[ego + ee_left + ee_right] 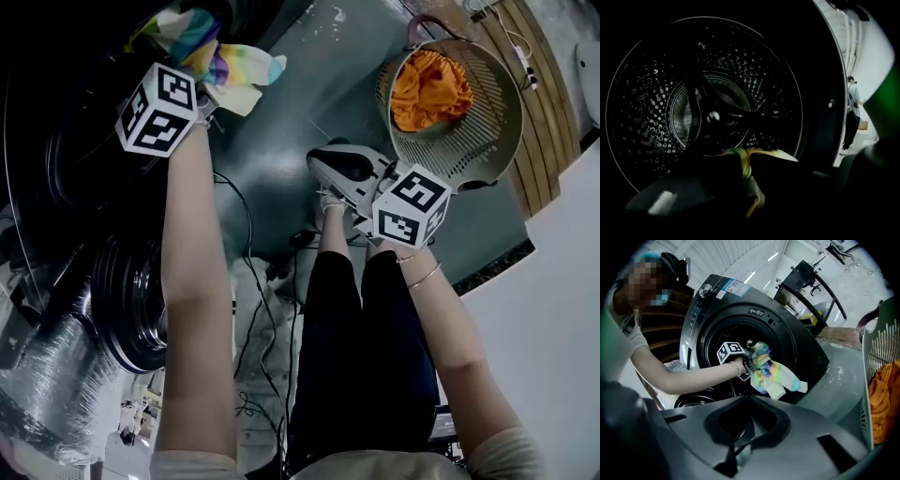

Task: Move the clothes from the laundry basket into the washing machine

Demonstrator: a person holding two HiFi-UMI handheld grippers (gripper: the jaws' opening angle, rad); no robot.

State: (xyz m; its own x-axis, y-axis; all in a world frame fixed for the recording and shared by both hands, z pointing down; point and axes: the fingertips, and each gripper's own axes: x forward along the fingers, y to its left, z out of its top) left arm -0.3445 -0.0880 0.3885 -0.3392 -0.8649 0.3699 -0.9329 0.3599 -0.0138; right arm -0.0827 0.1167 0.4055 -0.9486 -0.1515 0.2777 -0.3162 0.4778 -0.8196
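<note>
While the left gripper [206,101] is held up at the open mouth of the washing machine [754,315], its fingers are pressed together on a multicoloured cloth [230,64]. The cloth is pinched by one bunched edge. The rest hangs loose beyond the fingertips, in front of the lower right of the opening. Left gripper view: only a narrow yellow-green fold shows in the seam between the two fingers, with the perforated drum [656,93] straight ahead.

The right gripper [751,427] is level and well apart from the machine, near the laundry basket [492,141]. Its fingers are together with nothing between them. An orange garment [429,89] lies in the basket, which stands on the grey floor [328,84].

Hard to read:
- The left gripper view is very dark. The fingers are only black shapes, and most of the cloth is hidden behind them.
- From the head view, the drum interior is black and the cloth's upper part merges into it.
- The right gripper view cuts the basket off at the right edge, so only part of its slatted wall and the orange garment show.
</note>
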